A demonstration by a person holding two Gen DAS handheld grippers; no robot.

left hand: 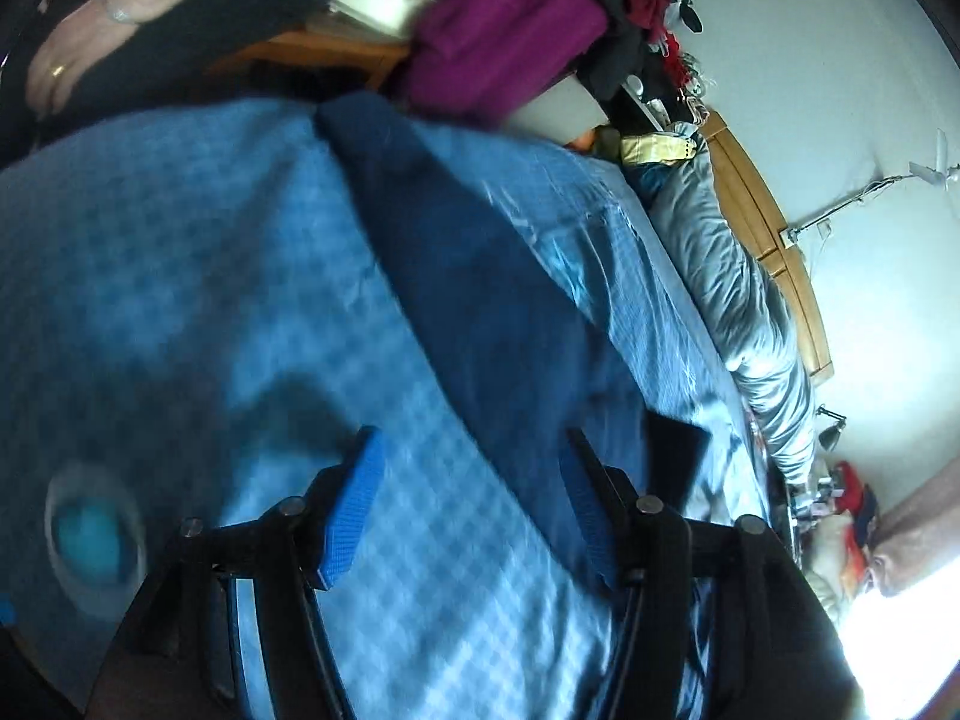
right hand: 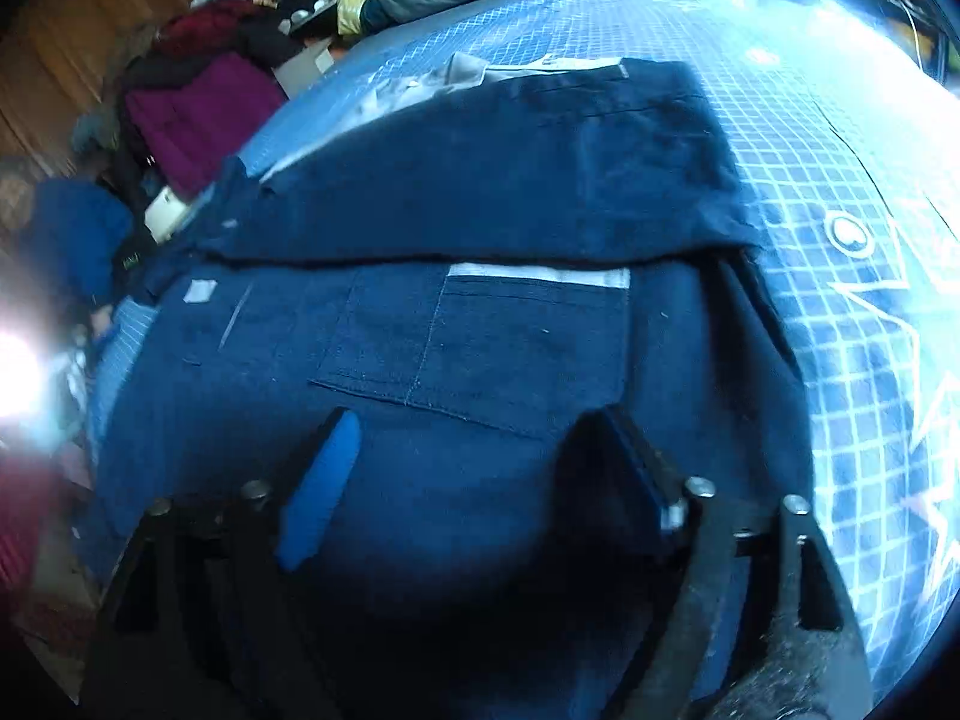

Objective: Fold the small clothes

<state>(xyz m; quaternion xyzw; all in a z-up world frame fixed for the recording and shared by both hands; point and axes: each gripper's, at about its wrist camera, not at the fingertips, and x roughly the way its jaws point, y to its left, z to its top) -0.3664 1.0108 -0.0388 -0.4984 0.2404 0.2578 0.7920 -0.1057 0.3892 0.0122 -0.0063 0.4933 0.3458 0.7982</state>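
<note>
A: Two grippers are showing here, one per wrist view. The right gripper [right hand: 462, 468] is hanging over a dark navy garment [right hand: 480, 192], its fingers standing well apart with nothing between them.

B: And where is that garment lying?

A: It is spreading across a blue checked bedcover [right hand: 840, 312]. One part is lying doubled over another, so a thick folded edge is running across the middle of the right wrist view. Below that edge a stitched pocket [right hand: 480, 342] with a pale strip along its top is facing up. The blue pad of one finger [right hand: 321, 492] is sitting over the cloth; whether it is touching, I cannot tell.

B: What is the left gripper doing?

A: The left gripper [left hand: 468, 510] is also standing spread, holding nothing. It is hovering over the same bedcover [left hand: 180, 276], and the navy garment [left hand: 492, 300] is running as a dark band from the top of that view down toward the finger on the right side. That finger is sitting over the garment's edge, though the picture is blurring and contact is unclear.

B: Anything else around?

A: A person's hand [left hand: 90, 30] with a ring is resting at the upper left of the left wrist view. A purple cloth [left hand: 510, 18] is lying in a heap beyond the bed's edge, and a grey rumpled duvet [left hand: 744, 312] is stretching along the wooden headboard [left hand: 774, 228].
</note>
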